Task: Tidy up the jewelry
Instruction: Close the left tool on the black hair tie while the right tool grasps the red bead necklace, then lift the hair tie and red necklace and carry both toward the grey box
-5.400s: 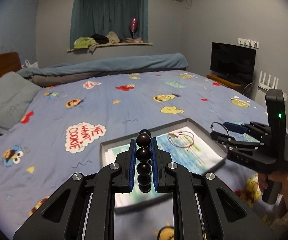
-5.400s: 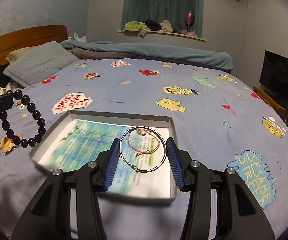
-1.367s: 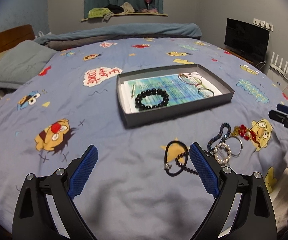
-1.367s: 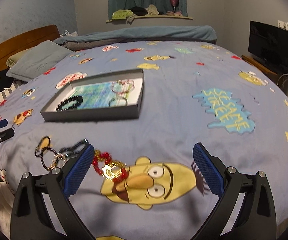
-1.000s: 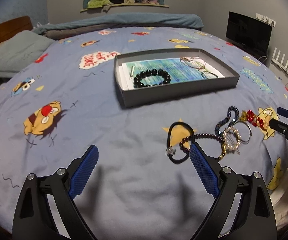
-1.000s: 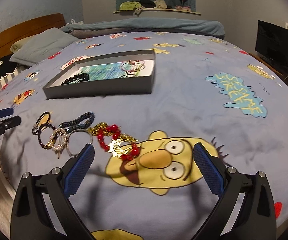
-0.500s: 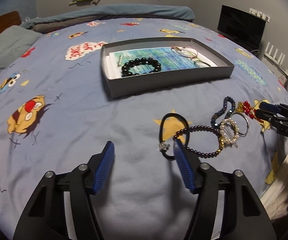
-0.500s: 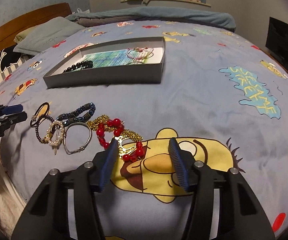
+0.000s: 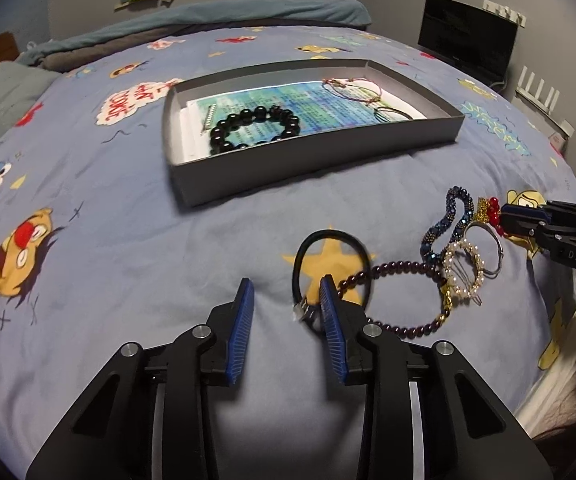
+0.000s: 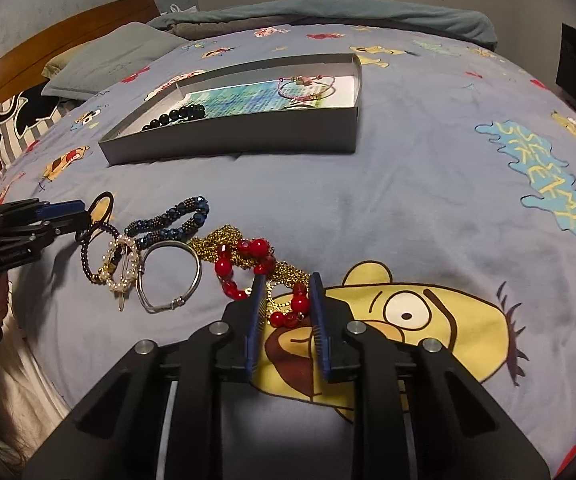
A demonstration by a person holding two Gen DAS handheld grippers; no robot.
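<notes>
A grey tray (image 9: 312,160) (image 10: 228,144) on the bed holds a black bead bracelet (image 9: 254,128), a pink cord bracelet (image 9: 352,90) and a wire ring (image 9: 392,114). Loose jewelry lies nearer: a black hair tie (image 9: 330,264), a dark purple bead bracelet (image 9: 400,298), a pearl ring clip (image 9: 464,270), a silver bangle (image 10: 170,274), a blue beaded bracelet (image 10: 172,222), and a red and gold bracelet (image 10: 256,268). My left gripper (image 9: 286,298) is open, its right finger at the hair tie's charm. My right gripper (image 10: 286,294) is partly open around the red and gold bracelet.
The blue cartoon bedspread (image 9: 88,220) covers the whole bed. Pillows (image 10: 120,58) and a wooden headboard (image 10: 48,36) lie at the far left. A TV (image 9: 468,36) stands at the right wall. The bed's near edge drops off just behind the jewelry pile.
Both grippers dropped the bracelets in the tray, pulled back and came down to the loose pile. In the last half second both narrowed their jaws and moved closer to the jewelry.
</notes>
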